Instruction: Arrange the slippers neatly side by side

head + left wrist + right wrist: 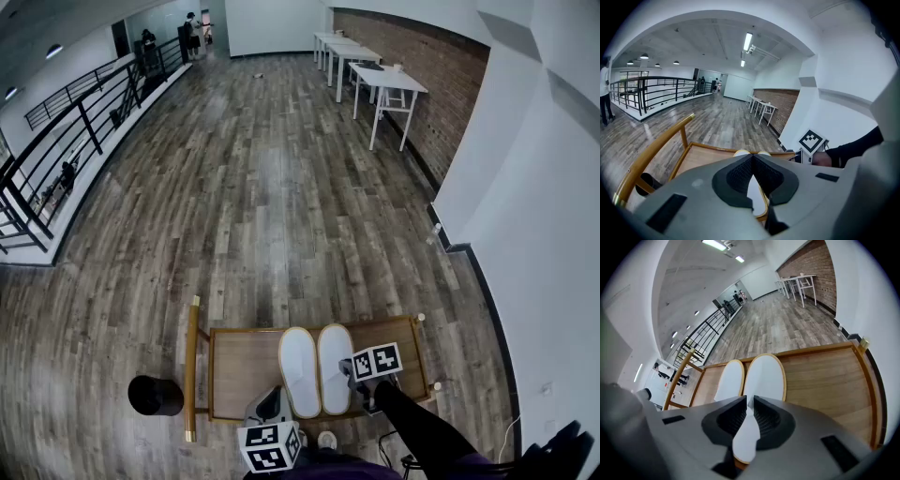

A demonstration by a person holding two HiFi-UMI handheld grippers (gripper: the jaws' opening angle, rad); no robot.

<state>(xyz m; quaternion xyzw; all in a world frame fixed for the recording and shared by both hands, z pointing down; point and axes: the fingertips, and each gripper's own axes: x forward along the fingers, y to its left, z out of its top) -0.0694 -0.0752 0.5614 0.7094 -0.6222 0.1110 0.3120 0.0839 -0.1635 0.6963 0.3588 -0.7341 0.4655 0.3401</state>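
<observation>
The slippers (335, 367) are paired on the surface (244, 361) at 6 o'clock. They are judged light and floppy, best pinched at the heel rim. The left hand-held gripper (753, 155) is shut, the right hand-held gripper (749, 397) barely ajar, both empty.

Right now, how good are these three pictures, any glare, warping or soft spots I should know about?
Head view: heavy fisheye bends the floor boards, with pale glare mid-floor; the slippers are sharp. Left gripper view: dark corners, the ceiling strip light is blown out, and the left tool blocks the lower half. Right gripper view: same dark rim, slippers crisp, walls bowed.
</observation>
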